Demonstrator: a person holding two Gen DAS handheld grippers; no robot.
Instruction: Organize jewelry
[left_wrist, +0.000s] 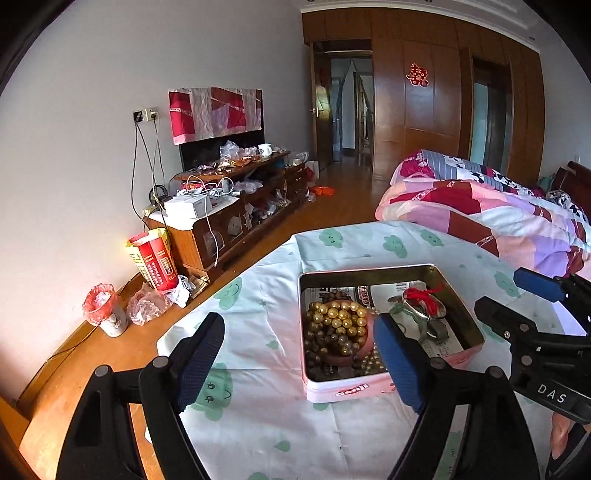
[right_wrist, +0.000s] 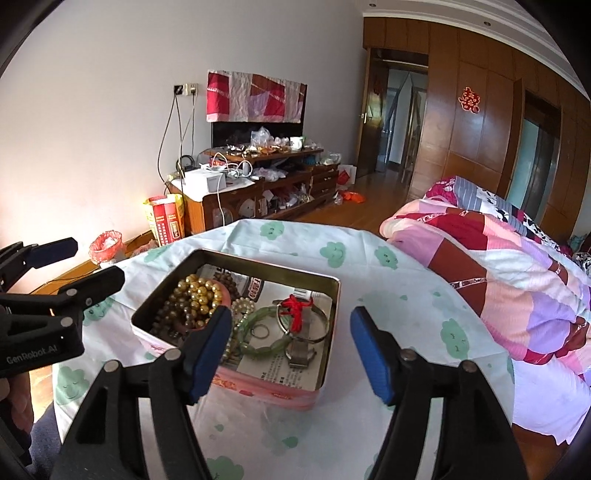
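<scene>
A pink square tin (left_wrist: 351, 389) (right_wrist: 273, 395) stands on a round table with a white cloth with green clouds. It holds gold and brown bead bracelets (left_wrist: 338, 321) (right_wrist: 194, 295), a green jade bracelet (right_wrist: 266, 349), a silver bangle with red thread (left_wrist: 424, 304) (right_wrist: 303, 314), a pearl strand and a watch (right_wrist: 301, 352). My left gripper (left_wrist: 299, 363) is open and empty, just before the tin's left front. My right gripper (right_wrist: 290, 349) is open and empty, over the tin's near right side; it also shows in the left wrist view (left_wrist: 513, 295).
The cloth-covered table (left_wrist: 258, 435) (right_wrist: 388, 295) ends at a curved edge on the left. A bed with a pink patchwork quilt (left_wrist: 491, 218) (right_wrist: 498, 273) lies to the right. A cluttered wooden cabinet (left_wrist: 236, 210) and a small red-lined bin (left_wrist: 105, 310) stand by the far wall.
</scene>
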